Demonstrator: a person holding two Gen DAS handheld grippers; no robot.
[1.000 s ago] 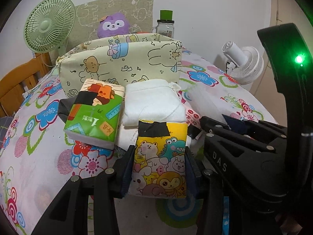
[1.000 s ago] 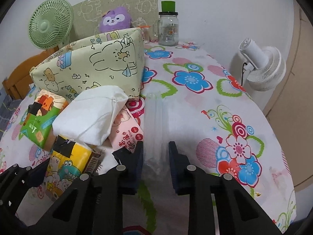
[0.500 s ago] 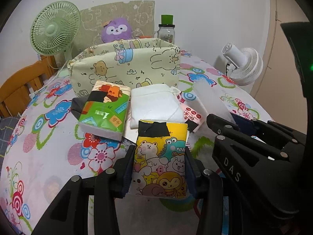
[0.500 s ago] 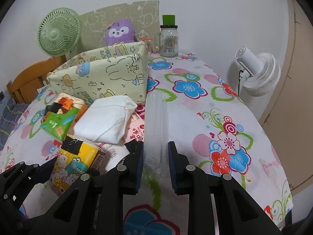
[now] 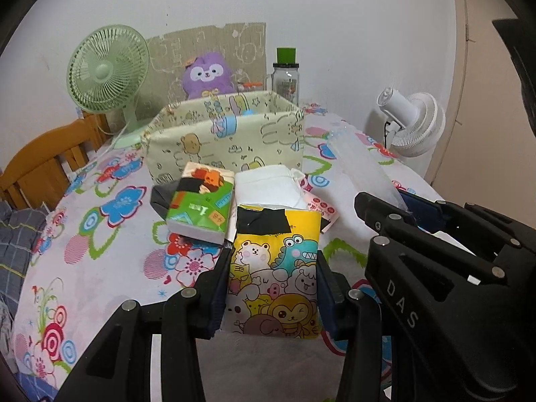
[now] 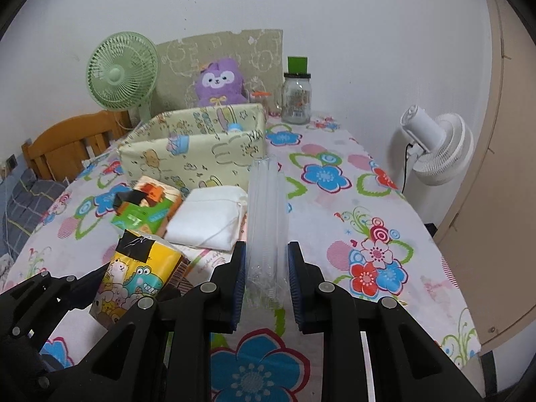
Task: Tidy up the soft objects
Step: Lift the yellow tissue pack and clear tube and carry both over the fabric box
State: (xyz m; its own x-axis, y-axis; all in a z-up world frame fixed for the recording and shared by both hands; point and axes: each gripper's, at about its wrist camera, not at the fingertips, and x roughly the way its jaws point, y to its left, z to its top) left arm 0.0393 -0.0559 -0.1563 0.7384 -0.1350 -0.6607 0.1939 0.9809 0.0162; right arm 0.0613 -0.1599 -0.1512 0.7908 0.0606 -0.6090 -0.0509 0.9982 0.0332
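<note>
My left gripper (image 5: 273, 284) is shut on a yellow cartoon tissue pack (image 5: 276, 271) and holds it above the table; the pack also shows in the right wrist view (image 6: 134, 278). My right gripper (image 6: 266, 278) is shut on a clear plastic packet (image 6: 266, 221), lifted, which also shows in the left wrist view (image 5: 361, 167). A green tissue pack (image 5: 199, 207), a white folded cloth (image 5: 268, 186) and a pink packet (image 5: 318, 206) lie on the table in front of a pale fabric storage box (image 5: 224, 134) with cartoon prints.
A green fan (image 5: 107, 73), a purple plush (image 5: 206, 75) and a glass jar (image 5: 284, 78) stand behind the box. A white fan (image 5: 415, 124) stands off the table's right edge. A wooden chair (image 5: 43, 164) is at the left. The tablecloth (image 6: 351, 201) is floral.
Both grippers have risen and pulled back from the pile with their packs. The box's open top has come into view.
</note>
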